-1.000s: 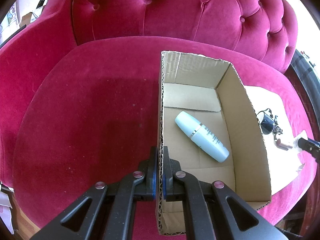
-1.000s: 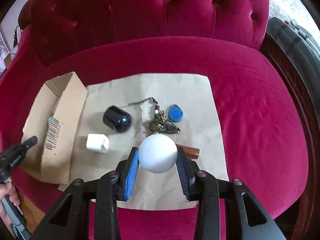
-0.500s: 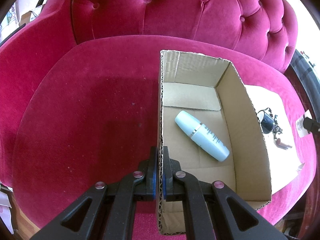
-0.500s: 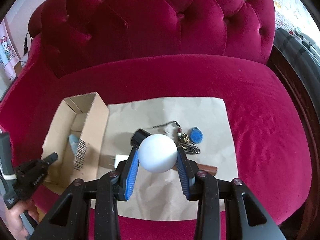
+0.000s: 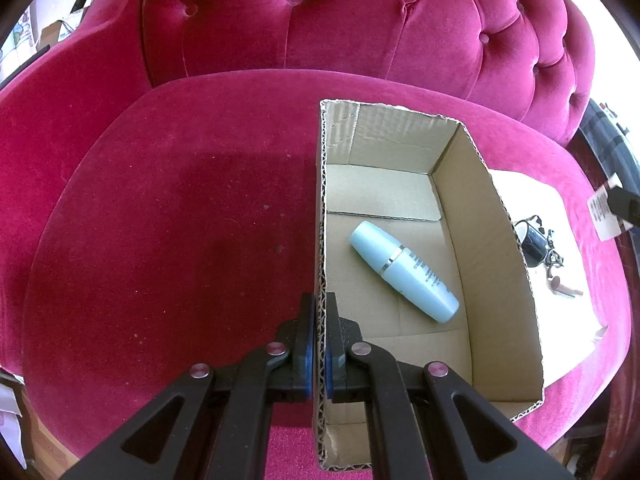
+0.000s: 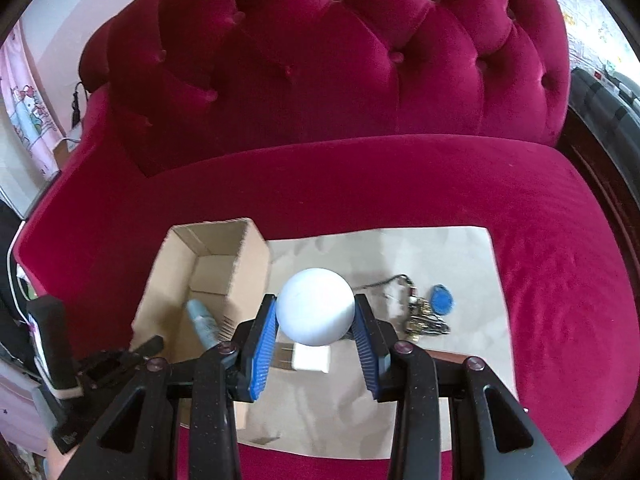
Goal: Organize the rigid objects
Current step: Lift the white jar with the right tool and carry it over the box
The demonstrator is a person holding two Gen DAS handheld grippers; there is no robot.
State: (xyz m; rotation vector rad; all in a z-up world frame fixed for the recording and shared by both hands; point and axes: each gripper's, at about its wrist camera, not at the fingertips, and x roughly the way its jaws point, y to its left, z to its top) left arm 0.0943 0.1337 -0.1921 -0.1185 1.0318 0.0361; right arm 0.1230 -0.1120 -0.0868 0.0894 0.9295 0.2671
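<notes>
Deep crimson tufted velvet sofa [image 6: 360, 80] fills the view, and on its seat sits a plain tan corrugated cardboard box [image 5: 504, 248] with a pale mint-blue cylindrical bottle [image 5: 404, 272] banded in silver inside. Black right tongs [image 6: 316, 326] with ribbed blue pads [image 6: 262, 344] frame a matte white ball [image 6: 315, 306], above a beige paper sheet [image 6: 440, 256] carrying a bright blue oval key fob [image 6: 443, 302] and a white square charger plug [image 6: 312, 360].

Left gripper [image 5: 320, 312] pointed steeply down, jaws pinched tight on the near part of the box wall [image 5: 320, 208], one finger each side. Right gripper [image 6: 316, 312] also angled down, its blue pads [image 6: 262, 344] clamped on the sides of a white ball [image 6: 316, 306], held above the paper.
</notes>
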